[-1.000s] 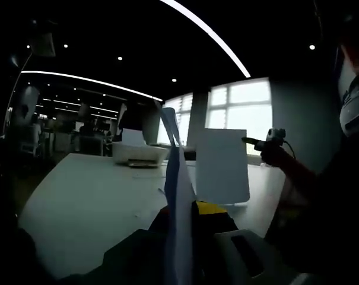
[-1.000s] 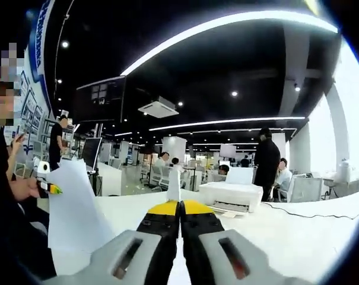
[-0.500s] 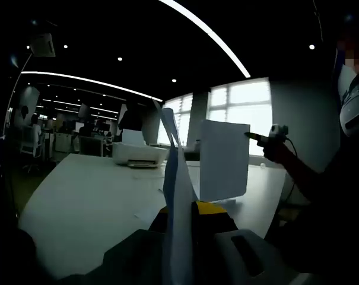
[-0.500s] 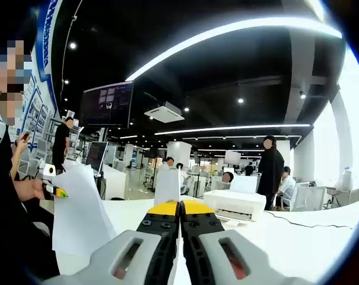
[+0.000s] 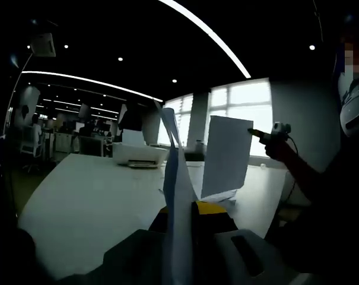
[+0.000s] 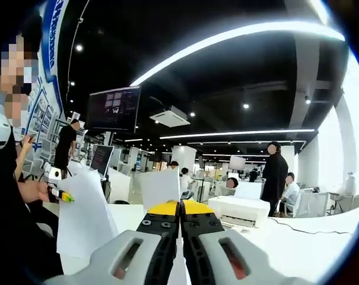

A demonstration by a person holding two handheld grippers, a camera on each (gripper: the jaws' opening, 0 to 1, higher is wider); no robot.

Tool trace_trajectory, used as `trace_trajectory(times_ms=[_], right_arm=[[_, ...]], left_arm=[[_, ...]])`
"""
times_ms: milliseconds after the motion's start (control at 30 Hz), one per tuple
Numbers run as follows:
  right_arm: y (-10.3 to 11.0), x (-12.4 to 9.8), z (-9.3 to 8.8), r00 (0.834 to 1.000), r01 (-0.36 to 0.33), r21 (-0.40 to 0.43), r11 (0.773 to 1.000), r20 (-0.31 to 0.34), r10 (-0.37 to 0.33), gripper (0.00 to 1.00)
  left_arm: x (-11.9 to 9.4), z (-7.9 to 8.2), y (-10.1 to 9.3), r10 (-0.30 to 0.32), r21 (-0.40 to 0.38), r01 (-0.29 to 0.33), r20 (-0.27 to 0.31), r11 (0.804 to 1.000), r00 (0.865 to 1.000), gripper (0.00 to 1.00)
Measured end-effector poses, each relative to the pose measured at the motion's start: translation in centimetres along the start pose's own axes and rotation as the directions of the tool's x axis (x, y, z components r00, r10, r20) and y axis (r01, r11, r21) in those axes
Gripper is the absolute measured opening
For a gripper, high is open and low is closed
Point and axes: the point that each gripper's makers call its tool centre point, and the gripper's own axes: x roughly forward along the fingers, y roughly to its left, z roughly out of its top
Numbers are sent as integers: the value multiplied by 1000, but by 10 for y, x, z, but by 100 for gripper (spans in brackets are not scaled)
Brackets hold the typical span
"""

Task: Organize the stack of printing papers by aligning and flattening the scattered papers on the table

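The left gripper (image 5: 179, 205) pinches 1 sheet (image 5: 175, 178) upright above the bench (image 5: 90, 196); the right gripper (image 6: 180, 206) clamps another sheet (image 6: 160, 187). Best lower both squarely, edges matched, then press flat.

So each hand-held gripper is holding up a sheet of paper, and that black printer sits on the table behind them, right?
Nearly. The printer on the table is white, as the left gripper view shows. Each hand-held gripper, left and right, does hold up paper.
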Motion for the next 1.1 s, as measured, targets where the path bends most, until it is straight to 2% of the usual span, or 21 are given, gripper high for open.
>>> trace_trajectory(times_ms=[467,800,1100], right_arm=[[15,-2,15,998,-52,-20,998,20,52,0],[29,-1,15,995,-98,-28,995,-6,98,0],[41,-1,24,990,-139,-48,989,-14,139,0]], left_arm=[[-2,2,0,0,3,0,4,1000,1000,6],[-3,1,0,3,1,-3,5,1000,1000,6],[-2,2,0,0,4,0,5,1000,1000,6]])
